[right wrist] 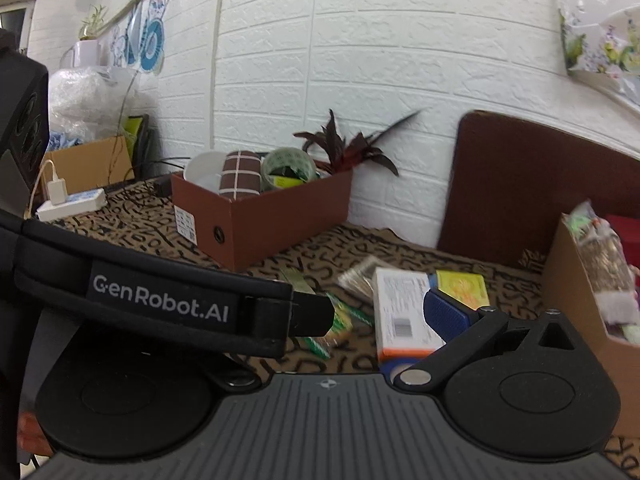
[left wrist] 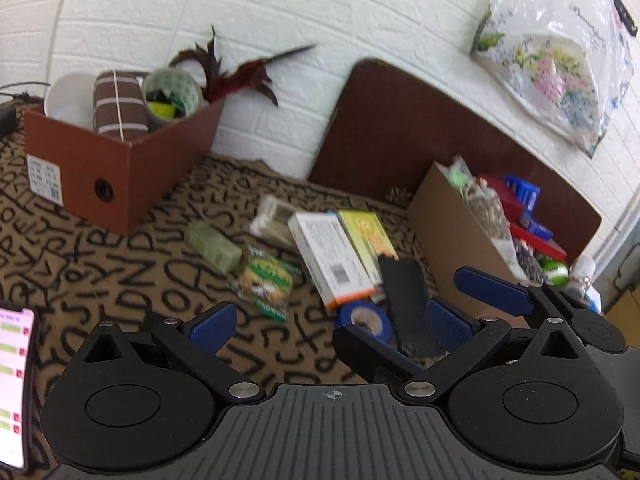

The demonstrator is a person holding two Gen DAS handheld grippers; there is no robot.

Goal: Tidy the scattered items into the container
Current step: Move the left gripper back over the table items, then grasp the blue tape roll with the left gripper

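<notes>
Scattered items lie on the letter-patterned cloth (left wrist: 100, 264): a green block (left wrist: 214, 246), a green-yellow packet (left wrist: 266, 282), a white-and-orange box (left wrist: 332, 258), a yellow box (left wrist: 368, 236), a black flat case (left wrist: 404, 292), a blue tape roll (left wrist: 366, 318) and a clear packet (left wrist: 272, 216). A red-brown box (left wrist: 120, 164) at the back left holds a cup, a striped roll and tape. My left gripper (left wrist: 328, 328) is open and empty, near the tape roll. The right gripper (left wrist: 464, 280) reaches in beside the black case. In the right wrist view its right finger (right wrist: 446, 316) shows over the white-and-orange box (right wrist: 404, 312); a strap (right wrist: 160, 300) hides the left finger.
A tan cardboard box (left wrist: 456, 228) full of goods stands at the right. A brown board (left wrist: 420, 128) leans on the white brick wall. A phone (left wrist: 14, 384) lies at the left edge. A charger and power strip (right wrist: 72, 200) sit at the back left.
</notes>
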